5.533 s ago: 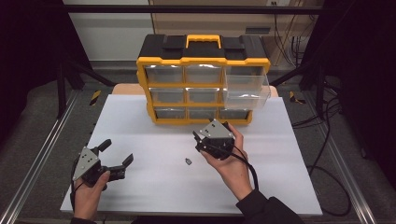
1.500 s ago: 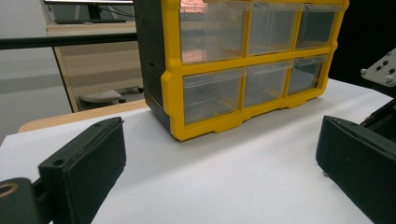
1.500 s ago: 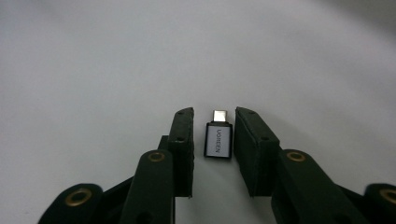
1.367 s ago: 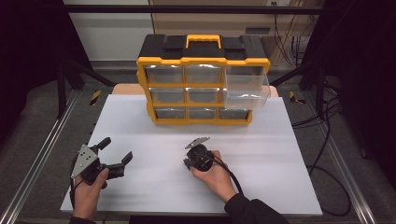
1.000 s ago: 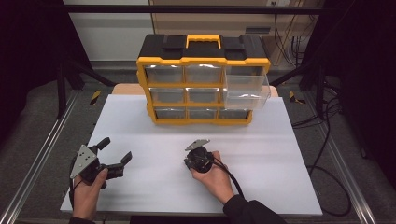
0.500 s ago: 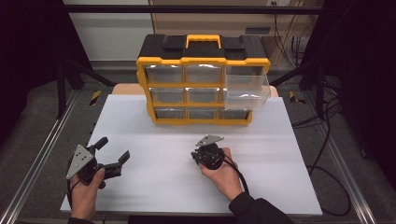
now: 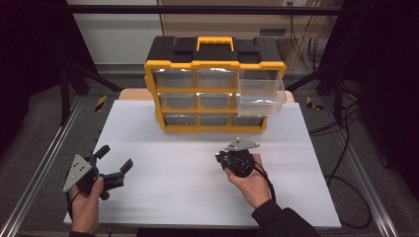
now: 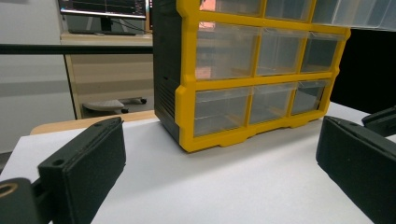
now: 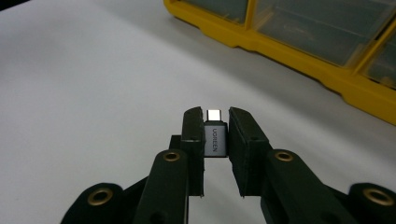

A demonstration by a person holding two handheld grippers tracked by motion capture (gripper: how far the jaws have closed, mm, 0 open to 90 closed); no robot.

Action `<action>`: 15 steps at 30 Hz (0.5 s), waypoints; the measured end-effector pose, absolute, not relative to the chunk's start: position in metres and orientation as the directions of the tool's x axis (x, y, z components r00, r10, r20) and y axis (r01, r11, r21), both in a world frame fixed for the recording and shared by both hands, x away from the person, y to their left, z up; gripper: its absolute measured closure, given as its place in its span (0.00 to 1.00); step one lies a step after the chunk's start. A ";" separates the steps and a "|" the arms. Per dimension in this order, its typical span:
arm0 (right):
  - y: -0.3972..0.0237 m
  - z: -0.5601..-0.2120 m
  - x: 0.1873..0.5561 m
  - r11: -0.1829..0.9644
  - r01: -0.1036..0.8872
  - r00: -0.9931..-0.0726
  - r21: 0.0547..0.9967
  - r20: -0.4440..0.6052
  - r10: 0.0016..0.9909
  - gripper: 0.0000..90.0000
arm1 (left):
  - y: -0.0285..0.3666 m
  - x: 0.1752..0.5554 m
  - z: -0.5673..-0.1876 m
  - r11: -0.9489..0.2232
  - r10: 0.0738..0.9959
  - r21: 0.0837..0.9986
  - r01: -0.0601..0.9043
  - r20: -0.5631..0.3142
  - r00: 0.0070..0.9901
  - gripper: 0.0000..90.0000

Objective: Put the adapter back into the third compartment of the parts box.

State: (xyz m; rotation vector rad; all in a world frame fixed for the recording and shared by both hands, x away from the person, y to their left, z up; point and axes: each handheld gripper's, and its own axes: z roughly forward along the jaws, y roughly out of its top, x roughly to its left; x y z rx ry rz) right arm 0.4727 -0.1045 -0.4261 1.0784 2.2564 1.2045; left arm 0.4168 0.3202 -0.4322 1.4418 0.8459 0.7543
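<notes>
- The right gripper (image 9: pixel 215 135) has its matte black, blocky pads (image 9: pixel 192 140) pressed on both flanks of a small grey metal adapter (image 9: pixel 214 137), a smooth rectangular block with a shiny plug tip pointing away from the hand.
- The adapter hangs above the smooth white table sheet (image 9: pixel 84 79), near the yellow base of the organizer (image 9: pixel 299 51).
- The left gripper (image 8: pixel 219 168) holds its rubbery, flat-faced jaws wide apart with nothing between them, low over the sheet.
- The organizer (image 7: pixel 213 84) is yellow-framed hard plastic with clear drawers and a black top; one clear drawer (image 7: pixel 260 94) at its right stands pulled out.
- Compared with a second ago, the right gripper (image 7: pixel 236 160) sits farther right and nearer the organizer, and the left gripper (image 7: pixel 101 170) keeps its place.
</notes>
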 end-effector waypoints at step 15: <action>-0.172 -0.419 0.461 0.223 0.458 -0.551 0.860 0.078 0.831 0.85 | 0.320 0.416 -0.430 0.023 0.858 0.998 0.056 -0.048 0.512 0.02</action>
